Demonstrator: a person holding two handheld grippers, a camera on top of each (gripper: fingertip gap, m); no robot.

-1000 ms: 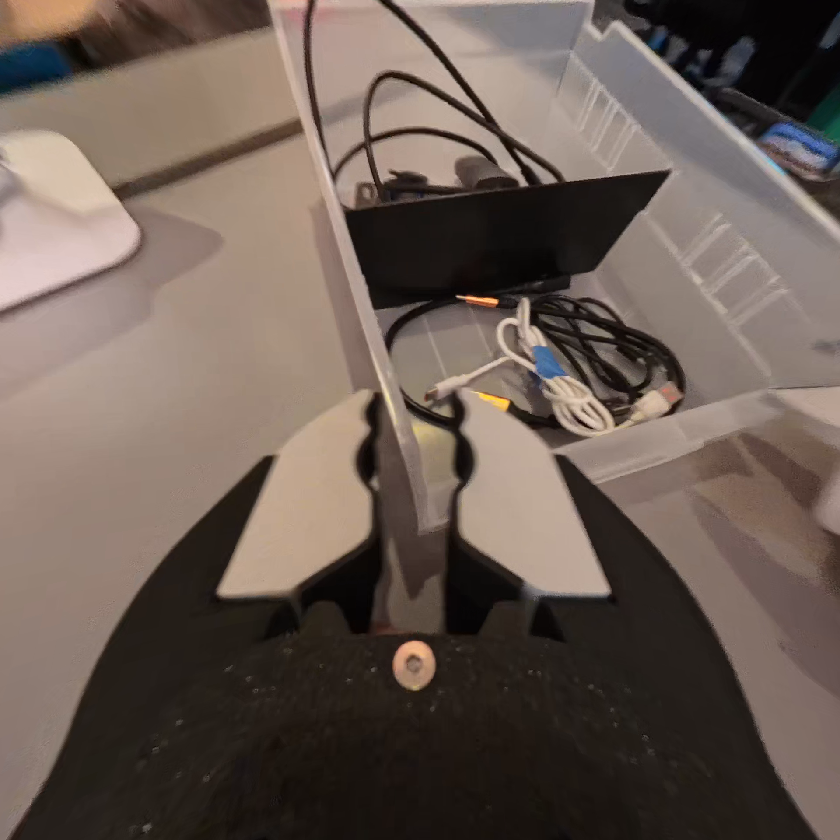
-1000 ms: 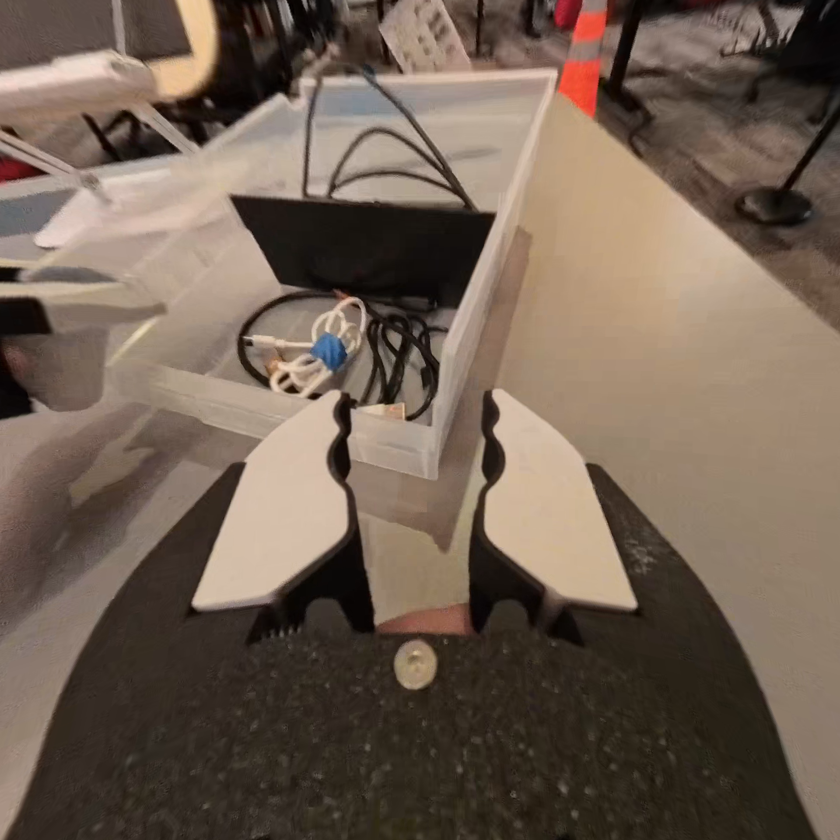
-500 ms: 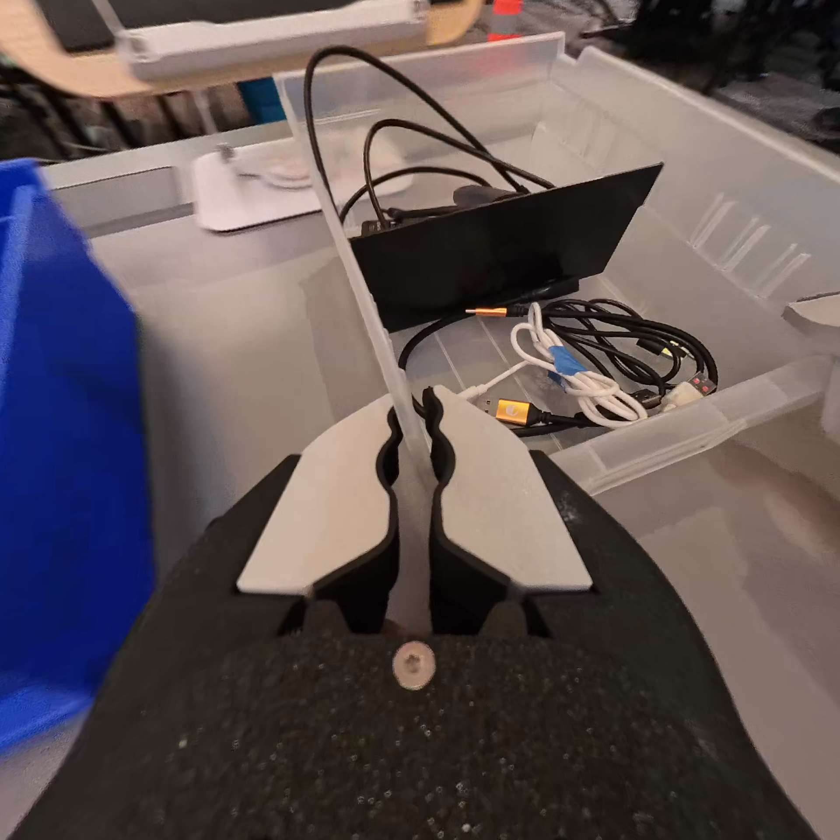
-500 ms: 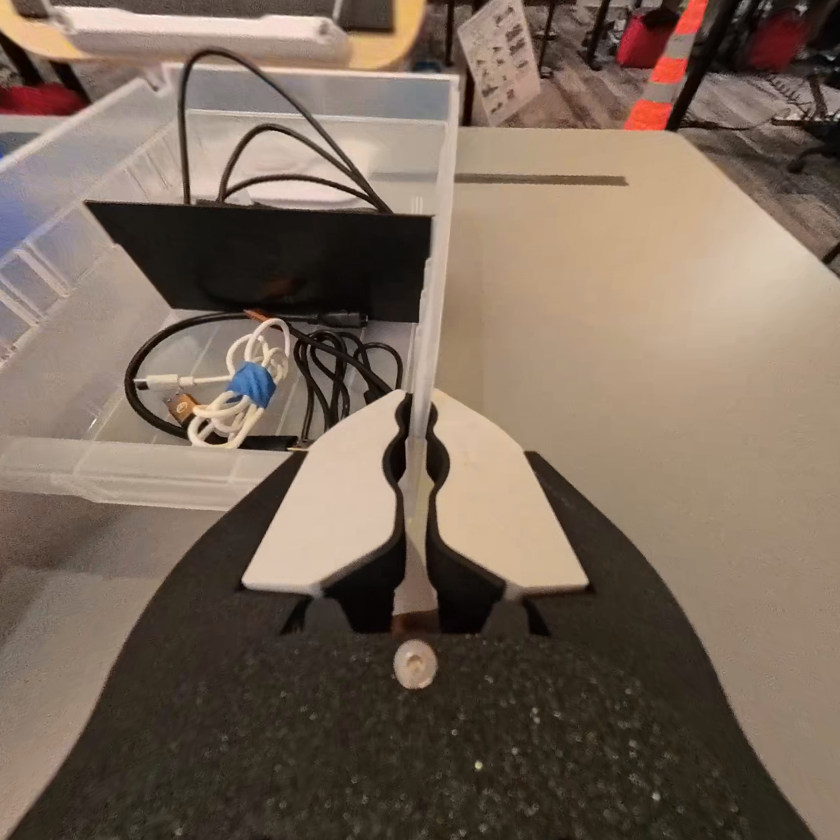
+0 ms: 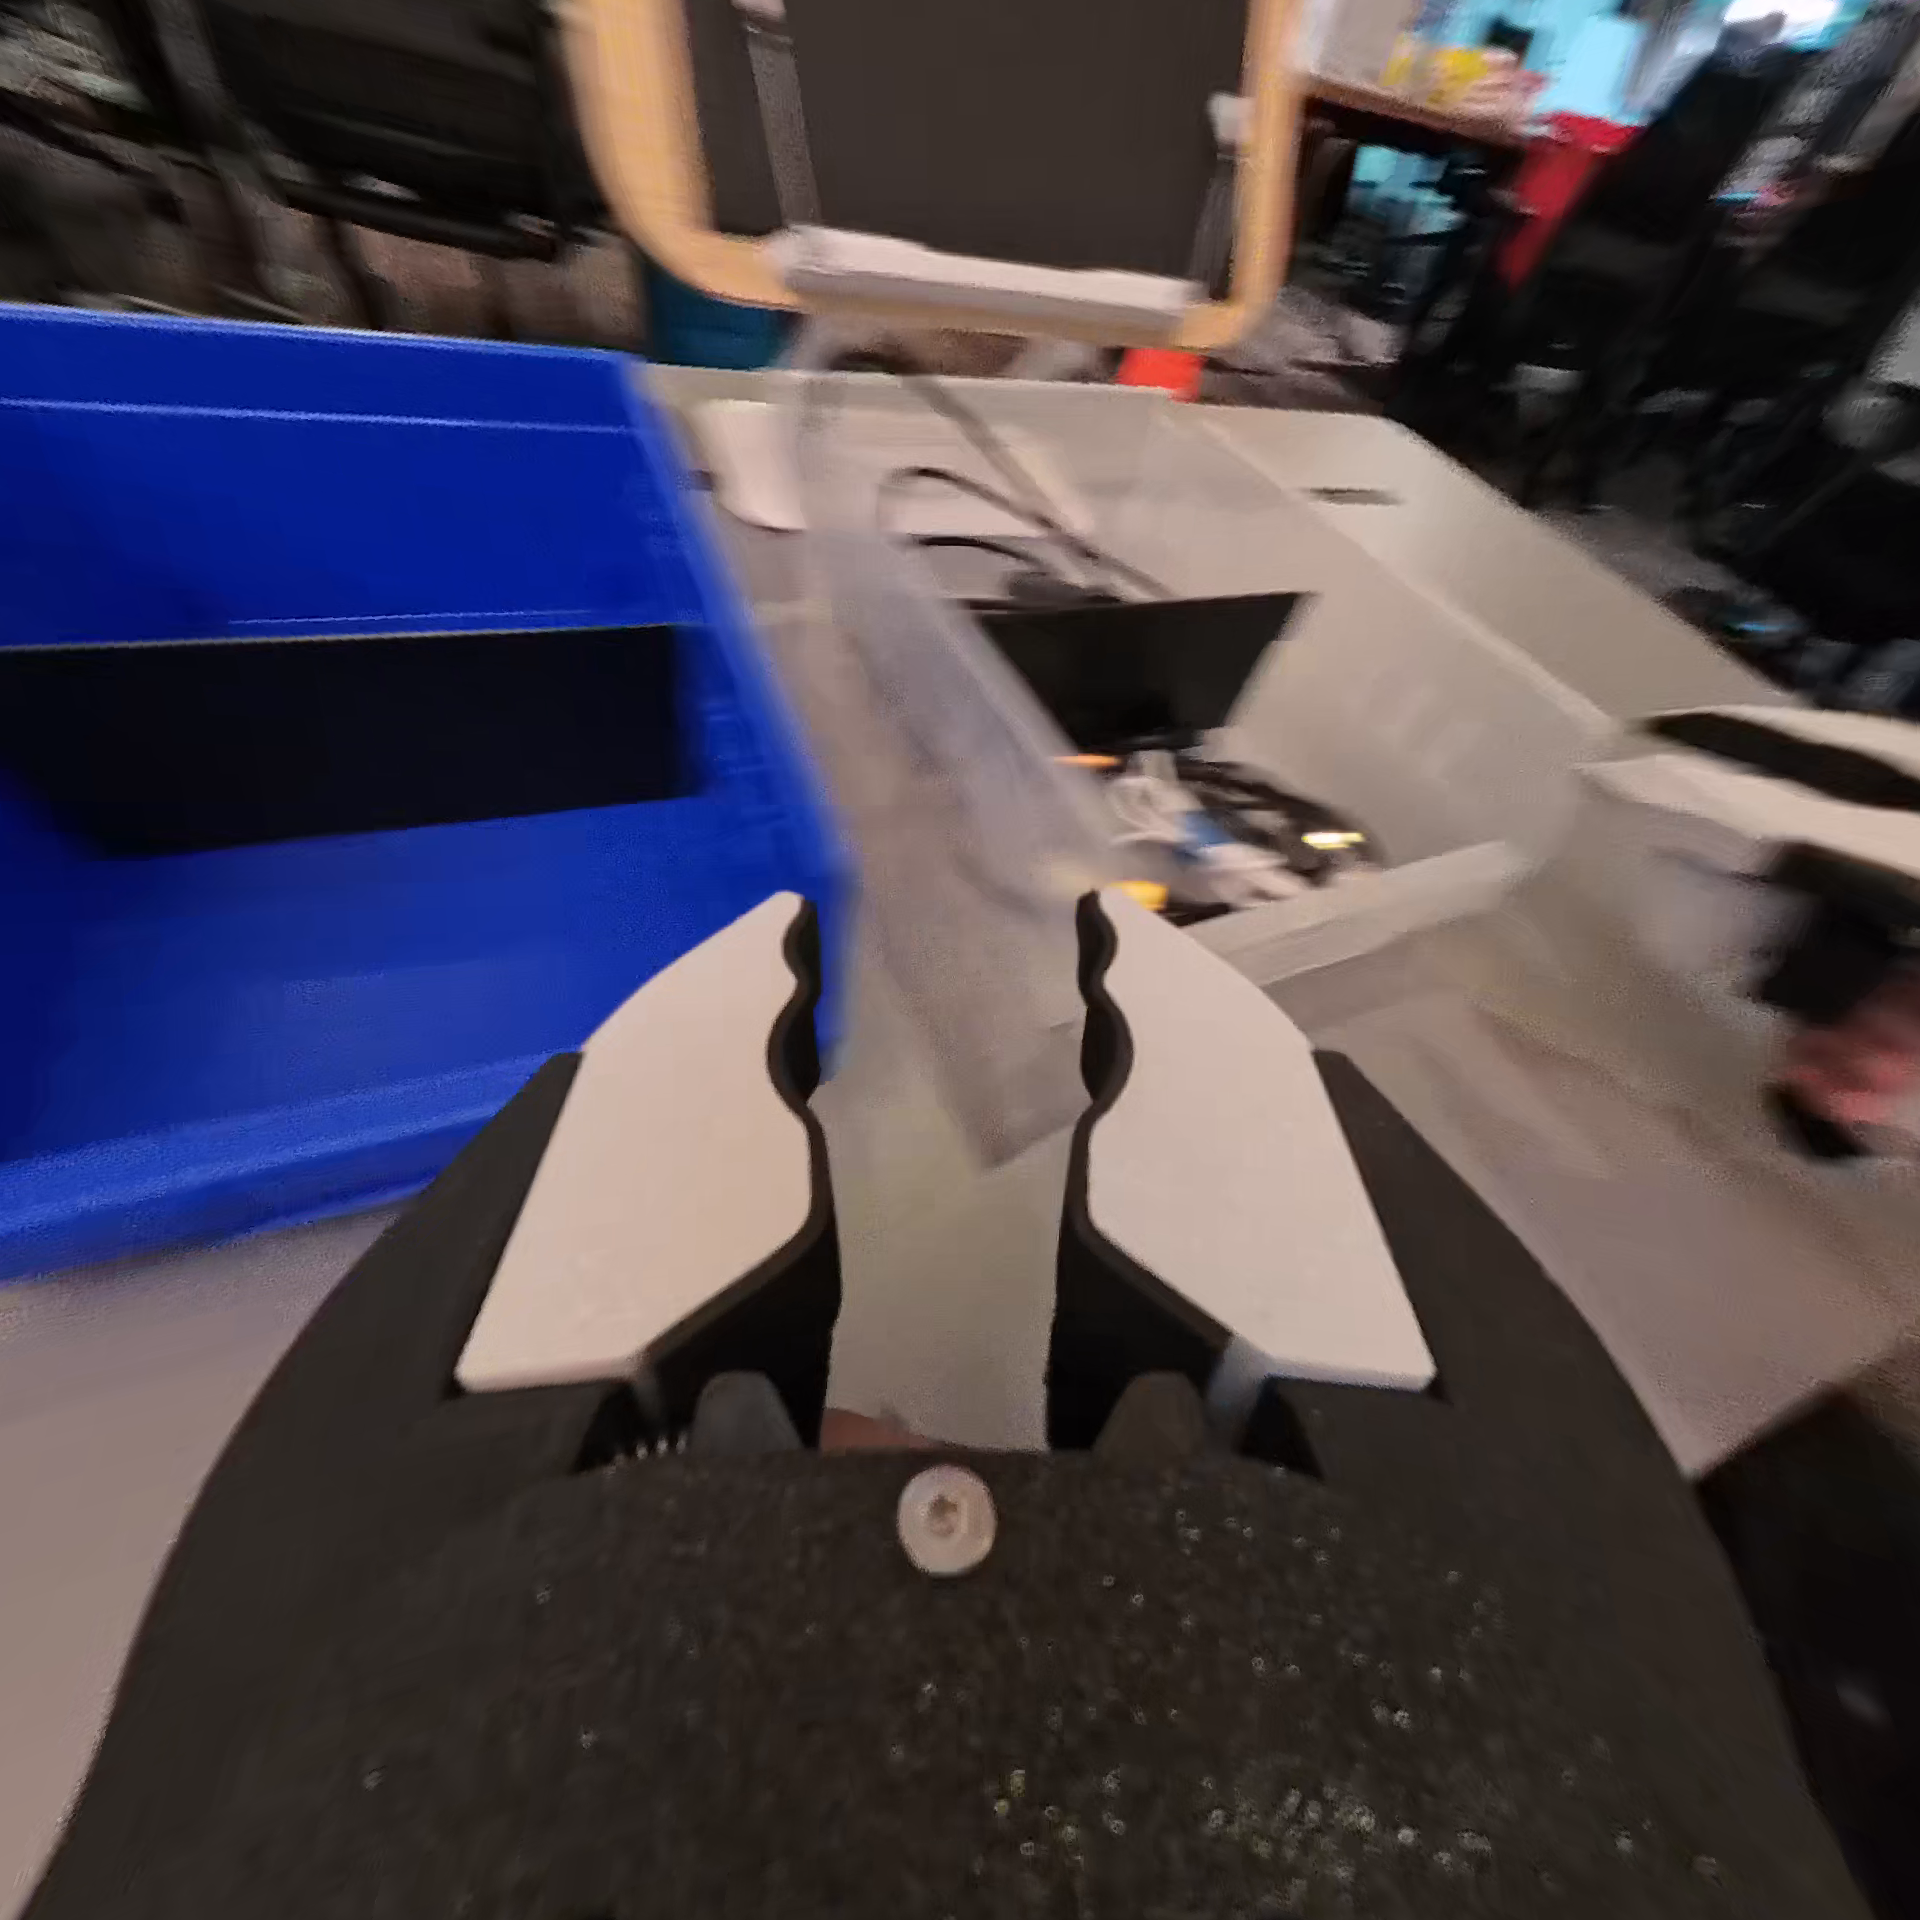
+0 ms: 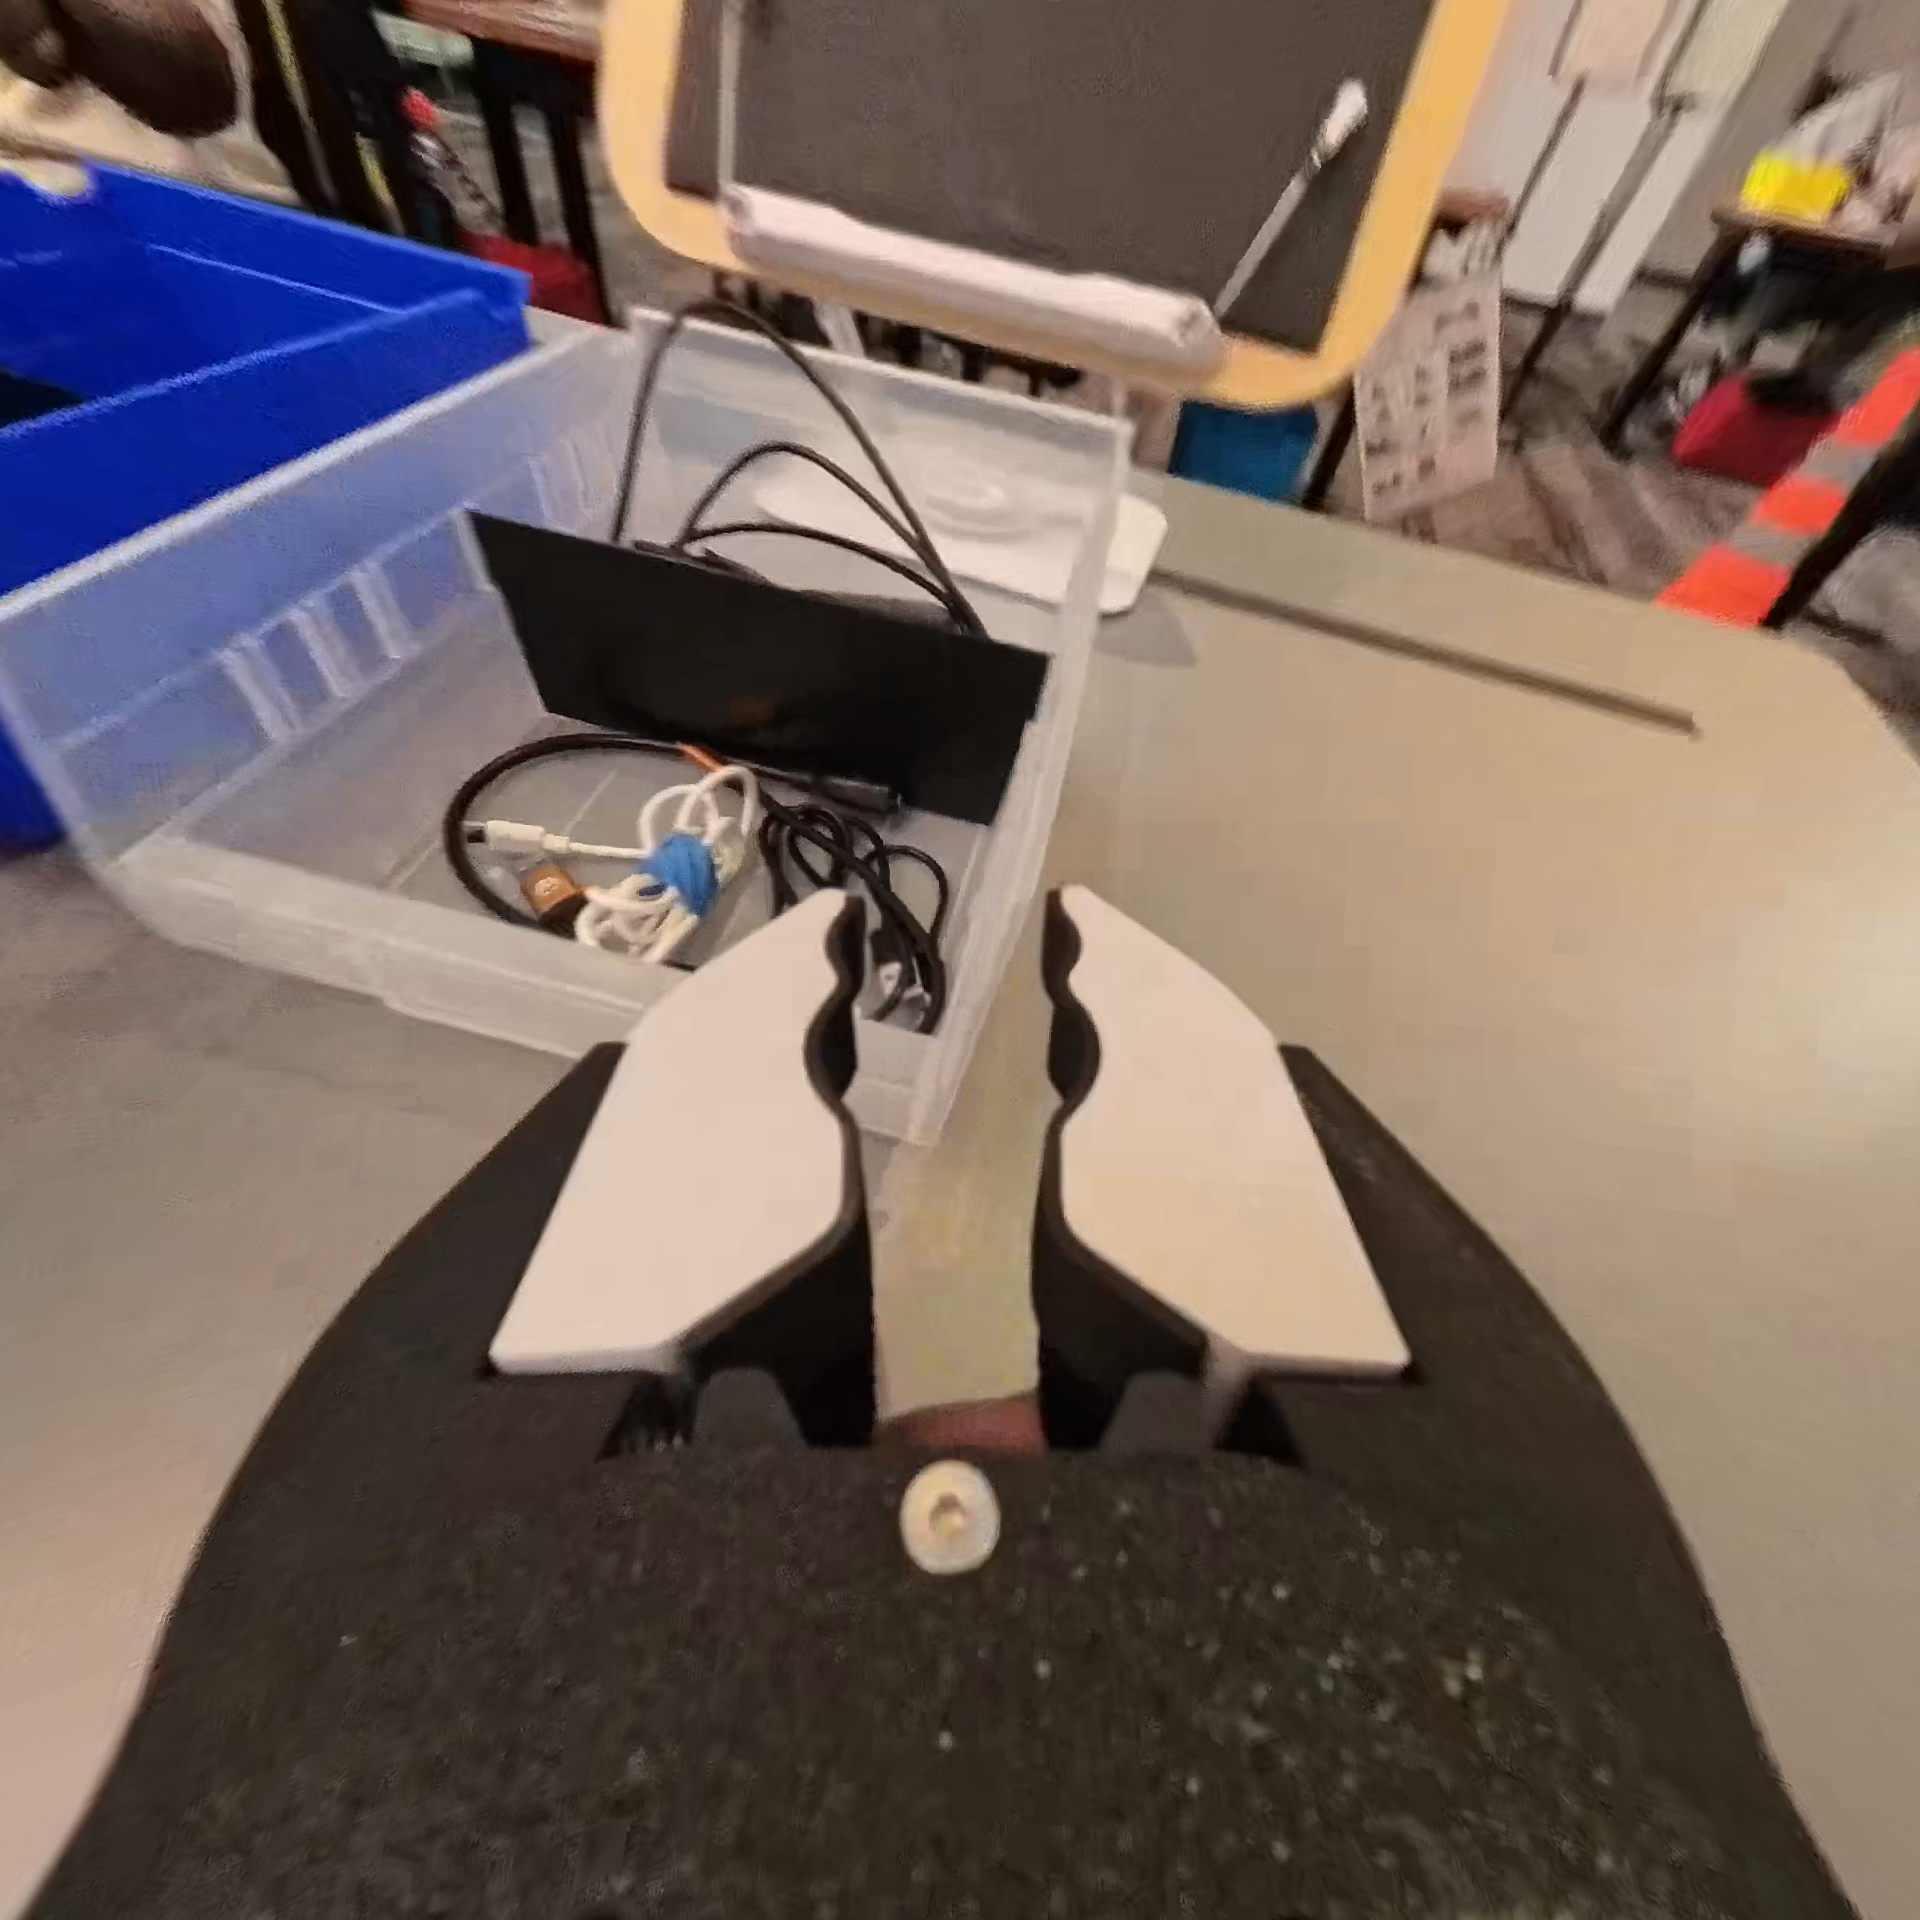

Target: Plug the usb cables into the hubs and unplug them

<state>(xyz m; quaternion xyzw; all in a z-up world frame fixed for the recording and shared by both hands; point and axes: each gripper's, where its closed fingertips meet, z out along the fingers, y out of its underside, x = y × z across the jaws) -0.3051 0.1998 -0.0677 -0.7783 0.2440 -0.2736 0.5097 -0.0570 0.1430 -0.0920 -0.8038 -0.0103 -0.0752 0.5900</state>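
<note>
On the grey table (image 6: pixel 1455 935) sits a clear plastic bin (image 6: pixel 312 665) with the task gear inside, just right of a blue bin (image 5: pixel 364 935). A black divider panel (image 6: pixel 769 675) splits the clear bin. In front of it lie loose usb cables: a white cable (image 6: pixel 675 883) bundled with a blue tie, a black cable coil (image 6: pixel 862 883), and a black loop ending in an orange-brown plug (image 6: pixel 545 896). Behind the divider black leads (image 6: pixel 831 468) arch up and over; the hubs are presumably back there, but they can't be made out.

Left gripper (image 5: pixel 940 914): jaws spread fairly wide, holding nothing, just short of the clear bin's near left corner, with the wall running away between the fingertips. That view is badly motion-blurred. Right gripper (image 6: pixel 951 914): jaws moderately apart, empty, lined up on the bin's right wall and near right corner, not pinching it.

Progress judgement: very early. No cable is held, every visible plug on the near side lies loose in the bin, and no near-side cable is seen plugged in. All of the plugging and unplugging looks left to do. Likely next is reaching into the bin for a plug, probably the orange-brown one or the white connector, since those ends lie exposed
</note>
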